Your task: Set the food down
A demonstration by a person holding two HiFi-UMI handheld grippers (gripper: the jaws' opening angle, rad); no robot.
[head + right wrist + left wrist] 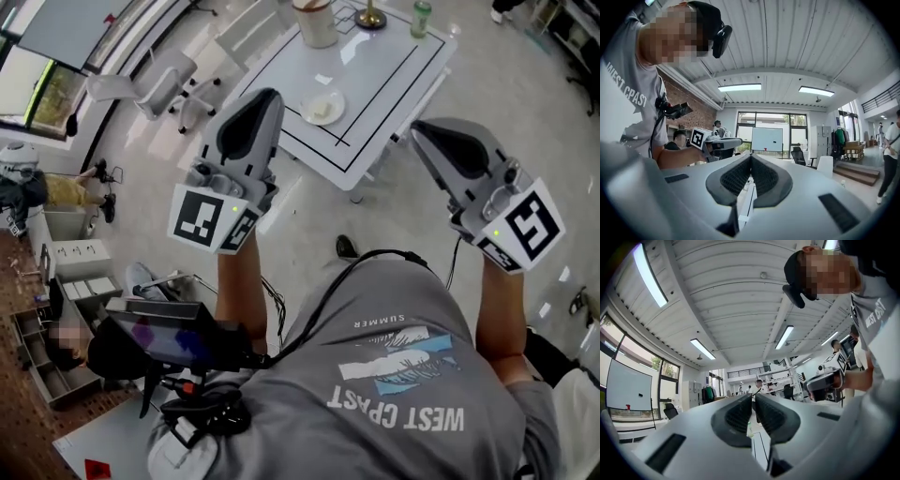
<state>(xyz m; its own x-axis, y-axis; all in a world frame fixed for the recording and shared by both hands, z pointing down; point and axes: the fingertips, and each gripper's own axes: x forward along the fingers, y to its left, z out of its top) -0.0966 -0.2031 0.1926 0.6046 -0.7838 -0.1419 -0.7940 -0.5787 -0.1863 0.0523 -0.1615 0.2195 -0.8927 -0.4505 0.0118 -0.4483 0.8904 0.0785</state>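
A white plate (323, 106) holding a pale piece of food (322, 112) rests on the white table (384, 84) ahead and below me. Both grippers are held up in the air, short of the table and apart from the plate. My left gripper (265, 96) is shut with nothing between its ribbed pads (740, 416), and its tips (753, 395) meet. My right gripper (422, 127) is also shut and empty (751, 155). Each gripper view shows the other gripper out to the side, raised at about the same height.
On the table's far side stand a cream jug (315, 21), a green bottle (421, 19) and a brass base (370, 17). A white office chair (164, 89) stands left of the table. Drawer units (66, 272) and a dark screen (159, 333) are at lower left.
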